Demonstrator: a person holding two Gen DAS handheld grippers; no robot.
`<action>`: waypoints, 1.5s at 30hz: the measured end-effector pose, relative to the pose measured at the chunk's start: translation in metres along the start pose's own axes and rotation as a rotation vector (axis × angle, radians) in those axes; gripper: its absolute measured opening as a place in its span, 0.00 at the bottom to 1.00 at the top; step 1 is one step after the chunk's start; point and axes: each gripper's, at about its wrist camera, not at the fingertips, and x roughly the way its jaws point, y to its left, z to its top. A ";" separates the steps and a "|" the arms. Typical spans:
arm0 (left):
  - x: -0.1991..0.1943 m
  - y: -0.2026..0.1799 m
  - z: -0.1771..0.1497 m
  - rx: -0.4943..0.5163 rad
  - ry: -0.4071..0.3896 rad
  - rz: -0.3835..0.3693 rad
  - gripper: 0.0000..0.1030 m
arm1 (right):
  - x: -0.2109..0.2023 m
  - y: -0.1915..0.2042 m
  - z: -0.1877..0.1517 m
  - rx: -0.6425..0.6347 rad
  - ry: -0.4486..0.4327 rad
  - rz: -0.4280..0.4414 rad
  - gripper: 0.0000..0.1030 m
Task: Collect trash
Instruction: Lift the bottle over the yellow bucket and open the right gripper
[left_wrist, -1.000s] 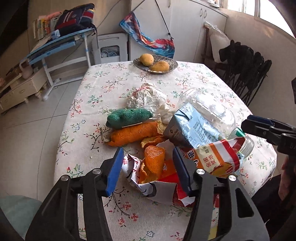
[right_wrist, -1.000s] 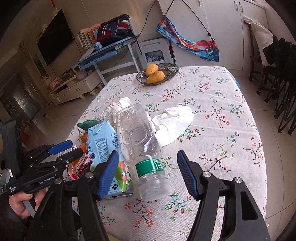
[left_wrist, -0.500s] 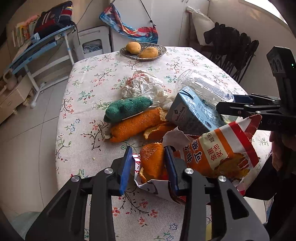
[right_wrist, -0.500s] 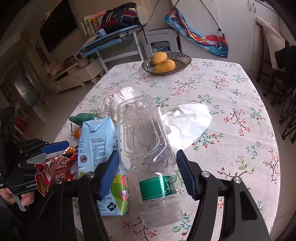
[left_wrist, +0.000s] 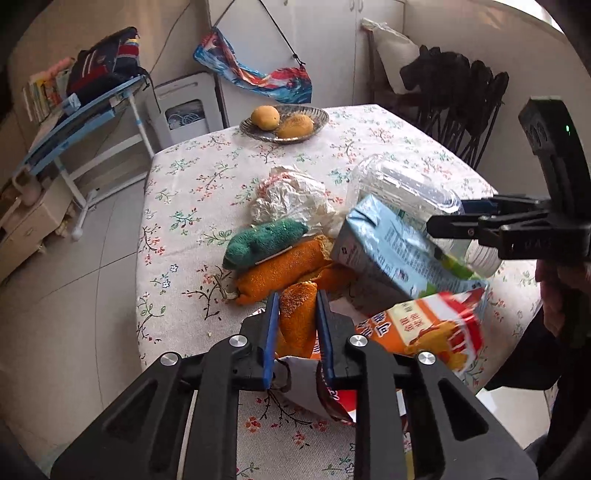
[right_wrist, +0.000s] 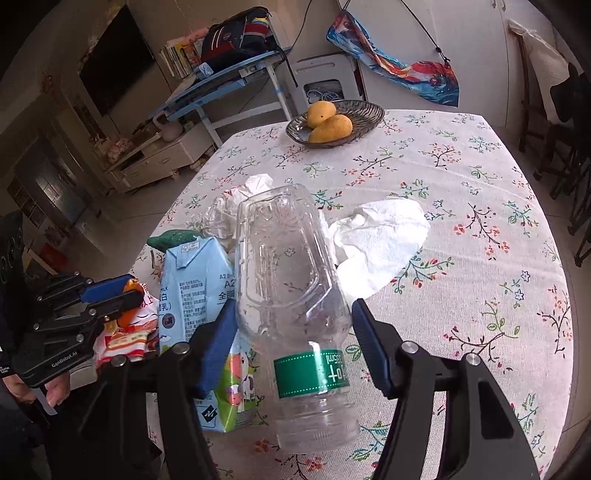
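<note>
Left gripper (left_wrist: 295, 314): jaws have just come together on the curled piece of orange peel (left_wrist: 298, 314), which was lying loose between wide-set pads a second ago. Pads now press it from both sides. The peel sits on the torn orange-and-red foil snack wrapper (left_wrist: 424, 332), whose near edge is also caught down between the fingers, so I judge the wrapper may lift along with the peel.

Right gripper (right_wrist: 293, 328): jaws wide, straddling the clear crushed plastic bottle with a green label (right_wrist: 291, 280). The left pad looks to touch or nearly touch the bottle; the right pad stands clear. No grip yet. It has edged closer to the bottle over the last second.

Rest of the rubbish is bunched on the near side of the floral tablecloth (right_wrist: 480, 184):
- pale blue milk carton (right_wrist: 195, 295), leaning against the bottle
- crumpled white paper tissue (right_wrist: 380, 240), just beyond the bottle
- scrunched clear plastic bag (left_wrist: 291, 199)
- green and orange sponges (left_wrist: 273, 254)

Dark bowl with two mangoes (right_wrist: 334, 122) at the far end, not trash.

Meaning: first pick secured on the left; the bottle should follow once the right jaws close. No bin in sight.
</note>
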 end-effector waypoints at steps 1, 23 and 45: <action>-0.005 0.005 0.002 -0.036 -0.015 -0.010 0.18 | -0.003 0.001 0.001 0.000 -0.012 0.007 0.59; -0.116 -0.014 -0.019 -0.302 -0.291 0.038 0.18 | -0.095 -0.004 -0.030 0.137 -0.221 0.164 0.59; -0.197 -0.079 -0.052 -0.233 -0.368 0.131 0.18 | -0.141 0.042 -0.118 0.115 -0.172 0.270 0.59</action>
